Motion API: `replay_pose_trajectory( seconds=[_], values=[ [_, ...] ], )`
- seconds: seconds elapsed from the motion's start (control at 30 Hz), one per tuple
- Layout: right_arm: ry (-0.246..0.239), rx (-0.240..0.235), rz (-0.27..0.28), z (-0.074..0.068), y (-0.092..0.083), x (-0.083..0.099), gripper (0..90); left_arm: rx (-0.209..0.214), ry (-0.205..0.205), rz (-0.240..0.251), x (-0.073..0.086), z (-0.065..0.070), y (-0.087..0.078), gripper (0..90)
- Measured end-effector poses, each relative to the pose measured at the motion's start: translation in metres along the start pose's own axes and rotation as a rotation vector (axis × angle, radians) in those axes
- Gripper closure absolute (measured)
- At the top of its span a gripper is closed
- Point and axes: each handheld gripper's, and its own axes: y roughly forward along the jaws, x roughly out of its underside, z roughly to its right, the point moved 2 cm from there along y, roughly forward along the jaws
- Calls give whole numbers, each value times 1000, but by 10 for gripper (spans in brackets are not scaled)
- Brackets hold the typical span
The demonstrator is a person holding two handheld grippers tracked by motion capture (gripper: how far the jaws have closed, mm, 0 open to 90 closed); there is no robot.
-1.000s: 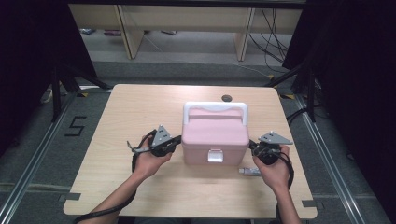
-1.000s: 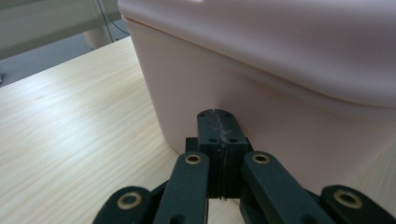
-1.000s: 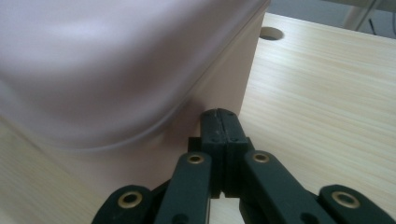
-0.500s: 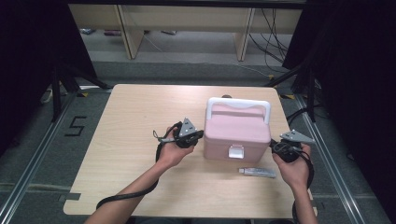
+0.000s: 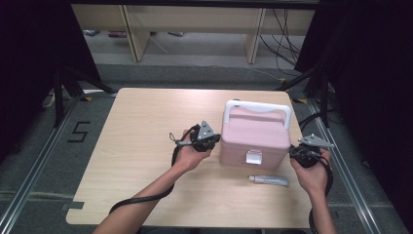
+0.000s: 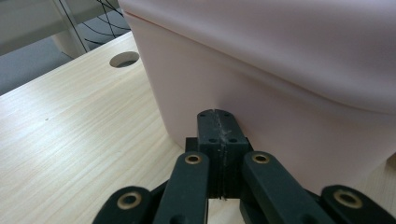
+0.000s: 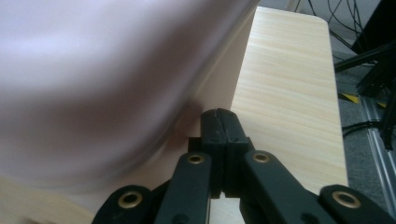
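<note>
A pink box (image 5: 253, 139) with a white handle (image 5: 258, 108) and a white front latch stands right of the table's middle. My left gripper (image 5: 217, 142) is shut, and its tip rests against the box's left side. In the left gripper view the closed gripper (image 6: 218, 115) touches the pink wall (image 6: 280, 107) low down, near a corner. My right gripper (image 5: 292, 152) is shut too, at the box's right side. In the right gripper view its closed tip (image 7: 218, 115) meets the blurred pink wall (image 7: 116, 93). Nothing is between either pair of jaws.
A small silver tube (image 5: 269, 180) lies on the wooden table (image 5: 146, 126) just in front of the box. A cable hole (image 6: 124, 59) sits in the tabletop behind the box. The table's right edge (image 7: 338, 93) runs close beside the right gripper, with floor rails beyond.
The pink box has slid to the right across the table, with both shut grippers moving right at its sides. The tube has stayed where it was.
</note>
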Motion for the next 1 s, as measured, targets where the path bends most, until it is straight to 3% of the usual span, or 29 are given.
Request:
replay_pose_trajectory(
  seconds=[0.07, 0.1, 0.13, 0.2, 0.23, 0.47, 0.5, 0.57, 0.6, 0.67, 0.73, 0.77, 0.8, 0.9, 1.0],
  values=[
    [-13, 9, 0, 4, 1, -1, 900, 2, -2, 4, 0, 2, 1, 898],
    [5, -1, 1, 6, 2, -2, 900, 2, -8, 0, 0, 3, 1, 898],
    [-24, 1, 6, 9, 3, -2, 900, 4, -10, 3, 0, 4, 1, 898],
    [3, -4, 0, 9, 3, -2, 900, 8, -14, 8, 0, 5, 1, 898],
    [-21, -14, 6, 12, 4, -3, 900, 8, -15, 10, 1, 5, 1, 898],
    [-13, 7, 21, 12, 5, -4, 900, -2, -22, 15, 0, 3, 3, 897],
    [17, -1, 11, 10, 6, -4, 900, -4, -23, 5, 0, 3, 3, 896],
    [22, -2, 9, 9, 8, -6, 900, -7, -13, 13, -1, 0, 5, 897],
    [-9, -8, 21, 12, 11, -7, 900, -15, -14, 3, -1, -2, 5, 897],
    [11, -2, 19, 10, 14, -9, 900, -20, -16, 1, -2, -4, 6, 897],
    [-26, -3, 23, 13, 18, -12, 900, -23, -20, -1, -2, -6, 7, 896],
    [1, 1, 3, 11, 17, -13, 900, -24, -19, 0, -2, -7, 8, 896],
    [-24, 10, 1, 14, 17, -13, 900, -23, -20, 1, -2, -7, 8, 896],
    [-7, -6, 9, 13, 18, -13, 900, -20, -26, 4, -1, -7, 7, 895],
    [13, 1, -6, 11, 15, -12, 880, -12, -32, 22, 1, -9, 3, 775]
  ],
)
